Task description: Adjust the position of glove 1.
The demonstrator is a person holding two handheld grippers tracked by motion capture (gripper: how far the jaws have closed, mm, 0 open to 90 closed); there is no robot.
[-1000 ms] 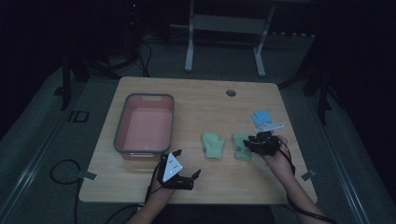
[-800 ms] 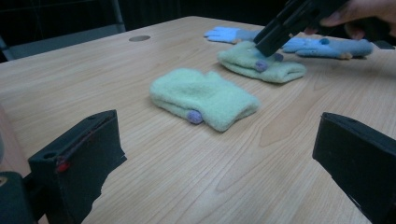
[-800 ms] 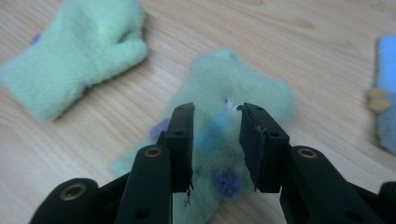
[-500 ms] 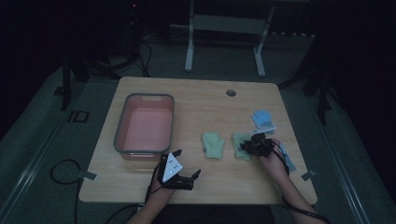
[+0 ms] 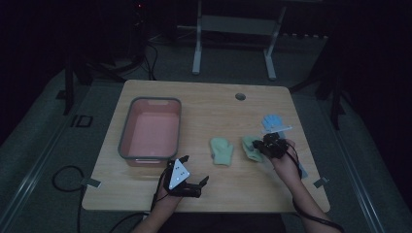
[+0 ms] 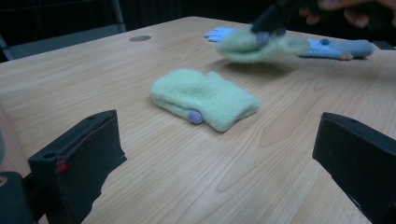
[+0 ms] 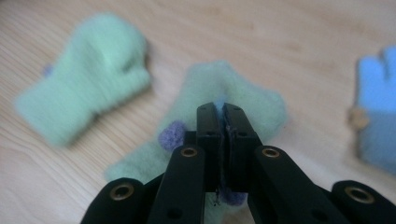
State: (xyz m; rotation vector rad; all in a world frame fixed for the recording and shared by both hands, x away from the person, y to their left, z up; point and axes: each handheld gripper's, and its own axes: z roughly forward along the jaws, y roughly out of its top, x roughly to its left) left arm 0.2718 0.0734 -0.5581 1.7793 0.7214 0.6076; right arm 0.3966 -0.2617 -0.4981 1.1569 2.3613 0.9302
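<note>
Your right hand-held gripper (image 7: 223,116) is clamped on a green mitten (image 7: 219,98), lifted just off the table (image 5: 214,107) beside its twin (image 5: 222,151). Raise it clear before carrying, since the pinch looks thin. Your left hand-held gripper (image 5: 193,185) rests with jaws wide apart, near the pink bin (image 5: 127,131).

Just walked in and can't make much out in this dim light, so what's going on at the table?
A person is working with a handheld gripper in each hand. The right gripper has its fingers shut on a green mitten and holds it just above the table. A second green mitten lies flat beside it, and a blue glove lies behind the gripper. The left gripper is open, near the front edge by a pink bin.
</note>
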